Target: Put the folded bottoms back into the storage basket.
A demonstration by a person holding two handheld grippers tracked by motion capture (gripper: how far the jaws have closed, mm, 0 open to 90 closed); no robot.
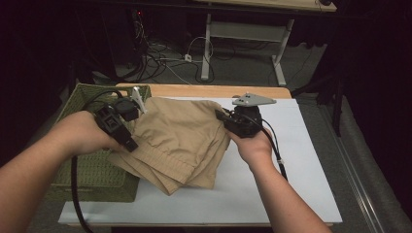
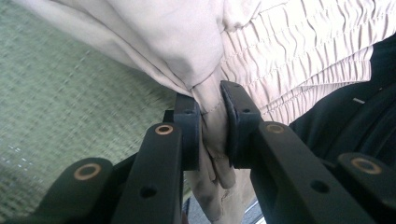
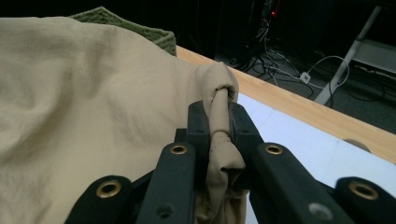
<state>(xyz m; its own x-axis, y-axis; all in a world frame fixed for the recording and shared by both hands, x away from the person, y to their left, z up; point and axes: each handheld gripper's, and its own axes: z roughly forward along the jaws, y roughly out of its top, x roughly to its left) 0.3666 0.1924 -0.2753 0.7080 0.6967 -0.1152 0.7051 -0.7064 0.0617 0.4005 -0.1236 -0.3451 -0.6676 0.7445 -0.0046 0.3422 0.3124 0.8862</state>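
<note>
Tan garment (image 1: 180, 143), folded in several layers, spread across the left half of a white sheet (image 1: 291, 160) and hanging partly over a green woven basket (image 1: 92, 170) at the table's left edge. Held at two points: left gripper (image 1: 127, 108) at the upper left corner above the basket, right gripper (image 1: 224, 117) at the upper right edge over the sheet. In the left gripper view, jaws drawn narrow and pinching a bunched fold of the pale cloth (image 2: 205, 107), with a gathered elastic waistband (image 2: 299, 60) just beyond and the basket weave (image 2: 70, 102) blurred to one side. In the right gripper view, jaws likewise closed tight on a rolled edge of the fabric (image 3: 219, 126), the rest of the garment billowing away toward the basket rim (image 3: 140, 28). Grey three-cornered plate (image 1: 252, 100) riding on the right gripper; black cables trailing from both tools past the forearms. Under the sheet, a light wooden tabletop (image 1: 214, 91), visible as a strip along the far edge and again in the right gripper view (image 3: 299, 107). Beyond the table, a dim room: grey floor (image 1: 243, 58), a tangle of black and white cables (image 1: 165, 56), a small white plug block (image 1: 187, 57), the white legs of another desk (image 1: 206, 48), and dark drapes closing in both sides.
</note>
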